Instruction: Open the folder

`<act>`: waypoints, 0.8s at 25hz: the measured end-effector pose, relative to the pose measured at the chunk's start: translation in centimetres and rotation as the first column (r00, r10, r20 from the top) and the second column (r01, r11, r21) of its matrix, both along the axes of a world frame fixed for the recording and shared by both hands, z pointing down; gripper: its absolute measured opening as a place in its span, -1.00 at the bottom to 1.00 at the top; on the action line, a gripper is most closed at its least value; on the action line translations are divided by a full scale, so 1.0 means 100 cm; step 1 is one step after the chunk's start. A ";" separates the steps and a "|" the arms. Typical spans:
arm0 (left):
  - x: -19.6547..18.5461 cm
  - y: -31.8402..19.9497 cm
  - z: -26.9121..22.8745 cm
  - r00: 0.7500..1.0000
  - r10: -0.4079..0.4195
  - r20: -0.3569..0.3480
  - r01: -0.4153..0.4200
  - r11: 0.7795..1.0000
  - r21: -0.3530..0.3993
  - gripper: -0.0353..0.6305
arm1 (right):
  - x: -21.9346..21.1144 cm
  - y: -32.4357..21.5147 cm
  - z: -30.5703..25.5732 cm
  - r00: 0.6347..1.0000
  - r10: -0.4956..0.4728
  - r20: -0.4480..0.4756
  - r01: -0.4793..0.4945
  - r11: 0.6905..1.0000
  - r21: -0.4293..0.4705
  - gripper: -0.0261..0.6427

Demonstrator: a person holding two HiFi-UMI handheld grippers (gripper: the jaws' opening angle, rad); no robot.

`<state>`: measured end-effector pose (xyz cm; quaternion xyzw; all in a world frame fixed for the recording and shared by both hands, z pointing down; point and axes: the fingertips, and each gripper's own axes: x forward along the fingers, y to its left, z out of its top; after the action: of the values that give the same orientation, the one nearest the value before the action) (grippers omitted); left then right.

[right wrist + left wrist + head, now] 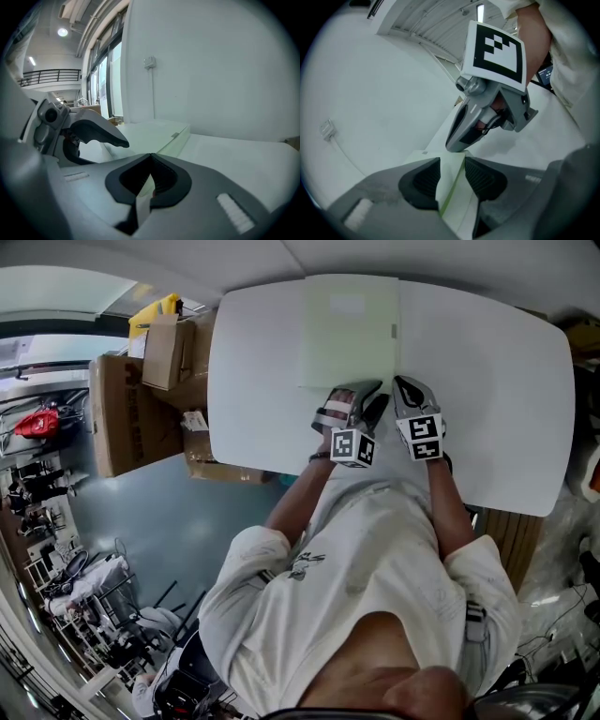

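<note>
In the head view, the folder [349, 329] lies flat on the table [497, 381] in the upper middle of the frame. Its long axis runs up the frame, away from you, and both tools sit at its lower edge. Your left gripper [361, 390] is at the middle of that edge and your right gripper [405, 382] is at the lower right corner. That puts the right gripper nearer the side that carries the clasp [394, 331], which is likely the side that lifts. In the left gripper view, your jaws are spread. The folder's pale green near edge runs up between the pads without being pressed, and the right gripper's tip sits on the corner beyond. In the right gripper view, your jaws are pressed together at the tips. I cannot tell whether the pale sliver in the slot below them is cover or table. The folder stretches ahead and leftward, its clasp edge leading almost straight from your tips.
</note>
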<state>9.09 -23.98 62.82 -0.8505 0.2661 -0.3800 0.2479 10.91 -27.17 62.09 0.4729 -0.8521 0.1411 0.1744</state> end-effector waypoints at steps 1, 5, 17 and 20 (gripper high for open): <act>0.000 0.000 0.000 1.000 0.001 0.002 -0.001 1.000 0.003 -0.42 | 0.001 0.000 0.001 1.000 0.001 0.002 -0.001 1.000 -0.001 -0.93; 0.000 -0.001 0.000 1.000 0.003 0.002 -0.003 1.000 0.011 -0.42 | 0.002 0.000 0.003 1.000 0.007 0.015 -0.007 1.000 -0.004 -0.92; -0.003 0.000 -0.016 0.999 -0.025 -0.038 0.027 0.998 0.050 -0.42 | 0.003 0.001 0.001 0.999 0.018 0.040 -0.018 1.000 0.003 -0.92; -0.004 -0.001 -0.017 0.999 -0.021 -0.027 0.023 0.997 0.072 -0.42 | 0.003 -0.001 0.002 0.999 0.017 0.038 -0.017 1.000 -0.003 -0.92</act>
<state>8.71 -24.10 61.13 -0.8430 0.2921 -0.3616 0.2706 11.19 -27.22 62.31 0.4773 -0.8509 0.1528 0.1574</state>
